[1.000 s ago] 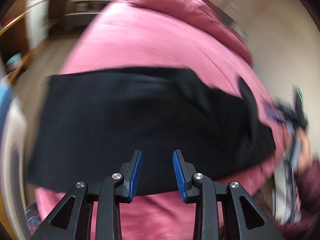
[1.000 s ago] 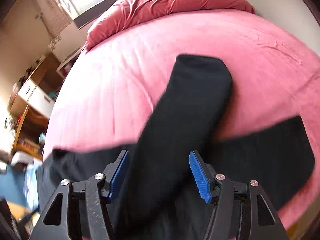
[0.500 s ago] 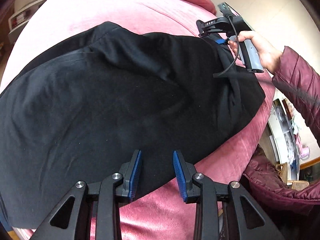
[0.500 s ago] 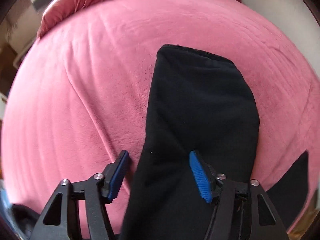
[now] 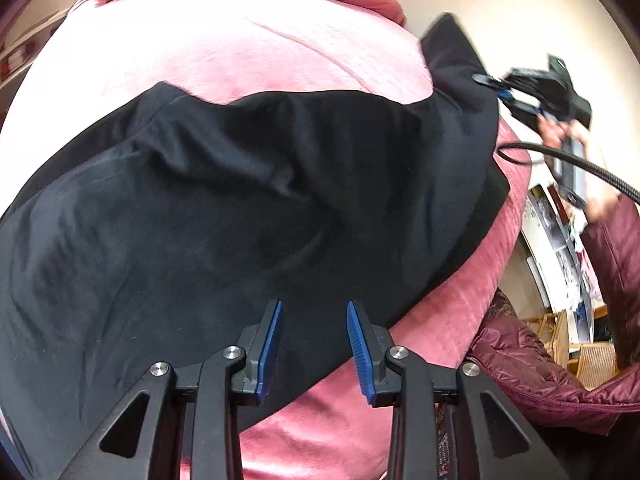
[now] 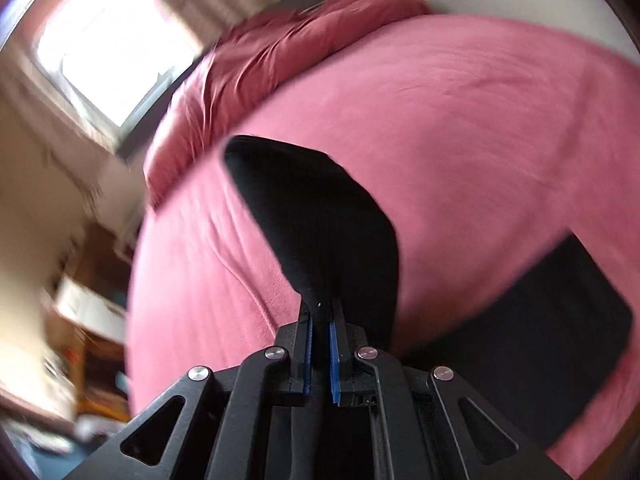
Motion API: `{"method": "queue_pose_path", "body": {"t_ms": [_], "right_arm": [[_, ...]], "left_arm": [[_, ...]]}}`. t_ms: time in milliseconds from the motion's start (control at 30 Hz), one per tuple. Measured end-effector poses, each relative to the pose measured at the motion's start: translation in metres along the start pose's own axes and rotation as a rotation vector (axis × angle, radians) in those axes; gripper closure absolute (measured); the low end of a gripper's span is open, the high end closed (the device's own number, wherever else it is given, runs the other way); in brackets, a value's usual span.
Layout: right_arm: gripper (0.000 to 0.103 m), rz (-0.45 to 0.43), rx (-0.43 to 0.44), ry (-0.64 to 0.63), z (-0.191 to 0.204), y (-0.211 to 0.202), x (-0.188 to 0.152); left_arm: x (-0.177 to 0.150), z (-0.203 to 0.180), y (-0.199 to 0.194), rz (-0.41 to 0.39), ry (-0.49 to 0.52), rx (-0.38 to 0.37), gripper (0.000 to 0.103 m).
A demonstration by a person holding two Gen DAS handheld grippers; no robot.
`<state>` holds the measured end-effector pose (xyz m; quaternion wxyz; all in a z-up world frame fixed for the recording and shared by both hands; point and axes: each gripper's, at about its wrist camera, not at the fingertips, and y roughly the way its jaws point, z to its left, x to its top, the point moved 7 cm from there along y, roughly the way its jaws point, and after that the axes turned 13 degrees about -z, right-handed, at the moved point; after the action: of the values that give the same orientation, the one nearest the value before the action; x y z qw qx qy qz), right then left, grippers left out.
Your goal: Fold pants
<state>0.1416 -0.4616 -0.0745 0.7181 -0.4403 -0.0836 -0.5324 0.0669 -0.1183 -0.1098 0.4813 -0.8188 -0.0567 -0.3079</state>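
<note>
Right gripper [image 6: 319,344] lifted a leg of the pants [image 5: 240,208] off the bed [image 5: 224,52].
Its fingers pinched the cloth to carry the fold; left gripper [image 5: 314,354] hovered, fingers spread (holding nothing).

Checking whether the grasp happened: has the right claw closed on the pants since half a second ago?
Yes. The right claw has shut on the black pants and lifted the leg off the pink bed.

Pants [image 5: 224,216]: matt black cloth, soft nap. Bedspread [image 5: 224,52]: pink plush fabric, velvety. Jacket sleeve [image 5: 616,248], right of frame: glossy quilted maroon.
</note>
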Motion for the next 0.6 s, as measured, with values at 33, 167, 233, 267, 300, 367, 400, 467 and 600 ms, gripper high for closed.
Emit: {"method": "queue_pose_path", "body": {"t_ms": [33,167,233,267,300,367,400,467,600], "right_arm": [[0.096,-0.017,0.007,0.052,-0.017,-0.016,-0.001],[0.096,-0.048,-0.032,0.206,-0.083,-0.058,-0.021],[0.096,-0.033,-0.075,0.276,-0.119,-0.064,-0.039],[0.096,-0.023,-0.085,0.308,-0.135,-0.065,-0.049],[0.096,-0.011,-0.095,0.335,-0.147,-0.064,-0.058],[0.094,0.012,-0.088,0.370,-0.169,-0.054,-0.068],[0.090,0.012,-0.082,0.379,-0.174,-0.055,-0.072],[0.084,0.008,-0.075,0.406,-0.177,-0.061,-0.083],[0.058,-0.046,-0.071,0.448,-0.194,-0.058,-0.066]], "left_arm": [[0.001,-0.005,0.003,0.005,0.010,-0.004,0.069],[0.003,-0.019,0.010,0.032,0.052,-0.011,0.069],[0.004,-0.024,0.013,0.054,0.070,-0.019,0.069],[0.003,-0.026,0.016,0.065,0.080,-0.016,0.069],[0.001,-0.029,0.019,0.078,0.091,-0.009,0.069],[-0.003,-0.035,0.023,0.100,0.110,-0.002,0.069],[-0.003,-0.038,0.026,0.114,0.121,-0.002,0.068],[-0.004,-0.045,0.033,0.129,0.134,0.005,0.068],[-0.004,-0.055,0.044,0.142,0.141,0.012,0.067]]}}
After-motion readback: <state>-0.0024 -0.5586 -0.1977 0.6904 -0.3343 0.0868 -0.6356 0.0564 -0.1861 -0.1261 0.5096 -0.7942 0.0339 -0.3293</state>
